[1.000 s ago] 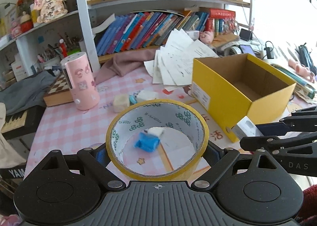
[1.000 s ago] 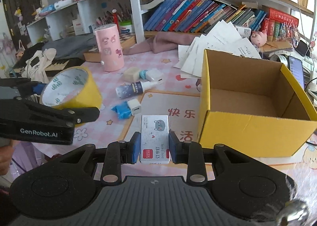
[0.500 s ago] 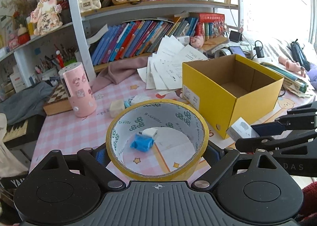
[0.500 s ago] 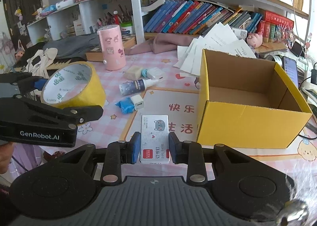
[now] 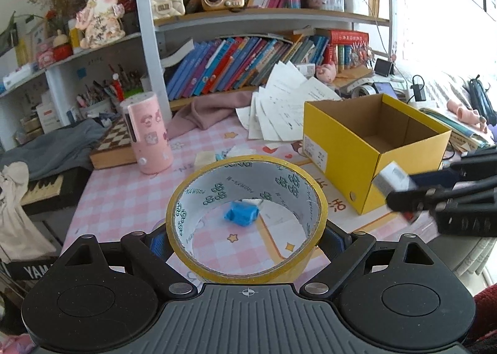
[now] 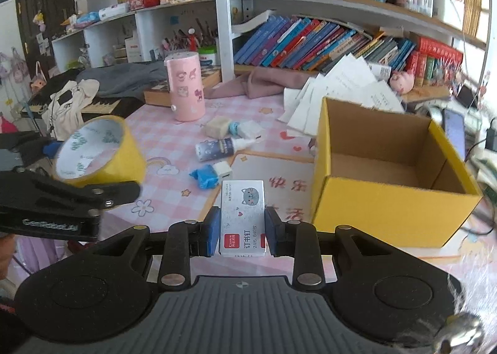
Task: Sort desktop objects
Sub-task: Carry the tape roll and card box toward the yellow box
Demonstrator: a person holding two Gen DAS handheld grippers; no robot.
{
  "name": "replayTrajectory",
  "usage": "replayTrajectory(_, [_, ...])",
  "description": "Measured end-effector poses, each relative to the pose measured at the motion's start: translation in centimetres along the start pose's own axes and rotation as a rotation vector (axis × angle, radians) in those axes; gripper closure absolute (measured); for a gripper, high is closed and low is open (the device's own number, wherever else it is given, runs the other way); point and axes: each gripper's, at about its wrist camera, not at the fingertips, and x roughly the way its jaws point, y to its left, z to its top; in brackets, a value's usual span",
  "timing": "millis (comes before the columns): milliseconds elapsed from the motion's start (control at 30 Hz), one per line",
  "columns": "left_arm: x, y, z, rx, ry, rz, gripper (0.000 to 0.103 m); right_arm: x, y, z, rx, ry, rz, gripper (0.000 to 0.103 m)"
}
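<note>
The desk [image 6: 174, 149] in front of you, under its pink checked cover, fills most of both views, with the bookshelf [image 5: 279, 17] standing behind it. On the right side of the desk sits the yellow cardboard box [image 6: 388, 198], open at the top and empty inside as far as you can see. Your left gripper [image 5: 247, 237] carries the yellow tape roll [image 5: 247, 220] clear of the desk, its jaws spread wide and clamped on the roll's outer wall; the roll's open bore faces forward and slightly down, so you look straight through it. Behind it on the desk stands the pink cylinder [image 5: 149, 133], upright. Your right gripper [image 6: 242, 231] has its jaws clenched on the long sides of the staple box [image 6: 243, 217], a small grey carton with a cat printed on it; its long axis runs straight ahead along the fingers, the printed face up, and it is held above the desk just left of the yellow box's near corner. On the desk beyond it lie a small bottle [image 6: 222, 147] on its side and a crumpled blue piece [image 6: 203, 178] touching a white cube [image 6: 223, 169].
</note>
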Motion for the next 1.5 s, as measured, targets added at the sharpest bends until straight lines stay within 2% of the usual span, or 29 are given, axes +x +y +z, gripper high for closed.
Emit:
replayTrajectory(100, [-0.5,-0.1,0.1,-0.007,-0.015,0.002,0.011,-0.9,-0.9,0.2,0.020,-0.019,-0.030,0.075])
replayTrajectory(200, [-0.6,-0.6,-0.1,-0.011,-0.021,-0.016,0.011,-1.8,-1.7,-0.6,0.092,-0.037,-0.059,0.075])
replayTrajectory(300, [-0.3,-1.5,-0.2,-0.010,-0.016,-0.056,0.011,-3.3,-2.3,-2.2,0.180,-0.092,-0.079,0.075])
replayTrajectory(367, [-0.1,-2.2,-0.1,0.008,-0.022,-0.087,0.011,-4.1,-2.6,-3.0,0.196,-0.104,-0.109,0.075])
replayTrajectory(600, [-0.1,-4.6,0.3,0.098,-0.049,-0.182,0.011,-4.8,-4.1,-4.9,0.287,-0.052,-0.207,0.075])
replayTrajectory(933, [0.1,-6.8,0.3,0.132,-0.067,-0.285,0.011,-6.1,-5.5,-6.4,0.334,-0.028,-0.278,0.075])
replayTrajectory(1167, [0.1,-7.8,-0.1,0.141,-0.070,-0.314,0.011,-7.6,-6.6,-7.9,0.356,-0.011,-0.330,0.075])
replayTrajectory(1300, [-0.4,-8.0,-0.1,0.139,-0.095,-0.315,0.011,-7.8,-6.7,-8.2,0.359,-0.013,-0.329,0.075])
replayTrajectory(1500, [-0.4,-7.8,0.1,0.130,-0.072,-0.301,0.011,-7.2,-6.6,-8.2,0.350,0.016,-0.304,0.075])
